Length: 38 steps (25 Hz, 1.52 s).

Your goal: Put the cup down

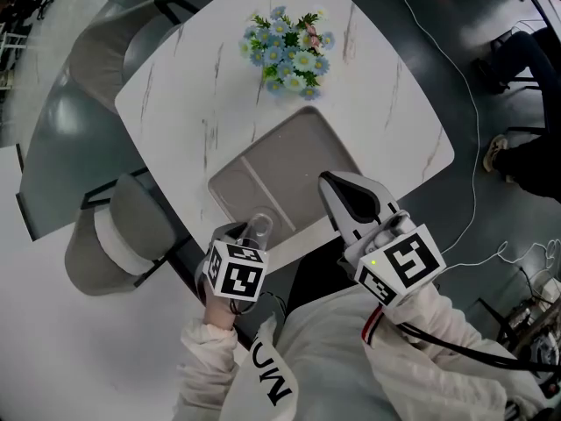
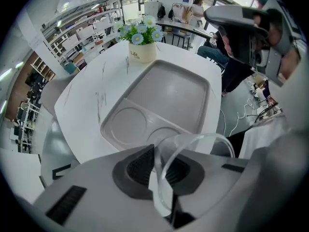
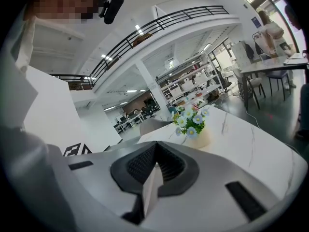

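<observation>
The left gripper (image 2: 161,170) is clamped on the wall of a clear plastic cup (image 2: 193,144), whose open rim shows as an oval just above the jaws. The cup is held over the tray's (image 2: 169,91) near edge, low in the frame. The tray's two round recesses (image 2: 129,124) lie just ahead, up-frame and bare. The flower pot (image 2: 142,52) stands well beyond. The right gripper (image 3: 153,170), jaws together and empty, hangs beside it at lower right in the head view.

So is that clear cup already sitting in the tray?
No, the cup is pinched by its wall in the left gripper, and both round wells of the tray lie empty beyond it.
</observation>
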Tool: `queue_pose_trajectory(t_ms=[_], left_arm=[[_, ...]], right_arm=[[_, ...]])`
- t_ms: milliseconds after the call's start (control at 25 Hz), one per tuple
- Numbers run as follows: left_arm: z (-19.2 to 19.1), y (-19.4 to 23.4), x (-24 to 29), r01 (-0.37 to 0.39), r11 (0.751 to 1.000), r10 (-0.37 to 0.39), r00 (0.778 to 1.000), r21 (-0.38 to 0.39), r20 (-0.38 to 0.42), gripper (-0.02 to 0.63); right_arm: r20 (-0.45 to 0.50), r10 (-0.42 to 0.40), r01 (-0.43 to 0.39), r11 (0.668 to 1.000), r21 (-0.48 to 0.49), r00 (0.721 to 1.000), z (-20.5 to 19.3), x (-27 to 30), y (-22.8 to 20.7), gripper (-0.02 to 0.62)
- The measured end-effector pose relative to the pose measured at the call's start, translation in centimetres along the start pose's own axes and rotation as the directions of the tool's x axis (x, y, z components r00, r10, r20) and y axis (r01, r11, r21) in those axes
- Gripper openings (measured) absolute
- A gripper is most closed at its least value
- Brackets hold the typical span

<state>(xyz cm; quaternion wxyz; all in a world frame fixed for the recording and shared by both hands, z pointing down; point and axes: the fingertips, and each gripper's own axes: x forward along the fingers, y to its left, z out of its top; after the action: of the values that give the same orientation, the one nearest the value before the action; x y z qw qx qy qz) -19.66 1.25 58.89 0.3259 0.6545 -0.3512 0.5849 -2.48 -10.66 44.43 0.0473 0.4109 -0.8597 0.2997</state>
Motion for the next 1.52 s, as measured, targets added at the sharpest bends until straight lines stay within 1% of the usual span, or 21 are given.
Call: queue_pose_trajectory(t_ms=[160, 400, 640, 800, 1240, 1520], left_arm=[[0.1, -0.1, 0.1, -0.004, 1.0, 0.004, 1.0, 0.016, -0.018, 0.034], [0.4, 0.0, 0.2, -0.002, 0.999, 0.005, 0.998, 0.048, -0.062, 0.034], [0.4, 0.1, 0.3, 0.005, 0.999, -0.002, 0.997, 0.046, -0.083, 0.034], [0.4, 0.1, 0.4, 0.005, 0.998, 0.001, 0.995, 0.058, -0.097, 0.034], [0.4, 0.1, 0.5, 0.016, 0.997, -0.009, 0.994, 0.073, -0.105, 0.034], [0.3, 0.0, 0.4, 0.014, 0.996, -0.005, 0.995, 0.09, -0.101, 0.035]], right_arm=[[0.001, -0.003, 0.003, 1.0, 0.007, 1.0, 0.1, 0.1, -0.4, 0.003], [-0.001, 0.017, -0.017, 1.0, 0.016, 1.0, 0.2, 0.4, -0.3, 0.003], [-0.004, 0.019, -0.019, 1.0, 0.018, 1.0, 0.4, 0.5, -1.0, 0.003], [-0.009, 0.025, -0.025, 1.0, 0.018, 1.0, 0.5, 0.8, -1.1, 0.003], [-0.016, 0.053, -0.053, 0.999, 0.011, 0.998, 0.6, 1.5, -0.6, 0.003], [-0.022, 0.057, -0.057, 0.998, 0.012, 0.998, 0.3, 1.4, -0.4, 0.003]])
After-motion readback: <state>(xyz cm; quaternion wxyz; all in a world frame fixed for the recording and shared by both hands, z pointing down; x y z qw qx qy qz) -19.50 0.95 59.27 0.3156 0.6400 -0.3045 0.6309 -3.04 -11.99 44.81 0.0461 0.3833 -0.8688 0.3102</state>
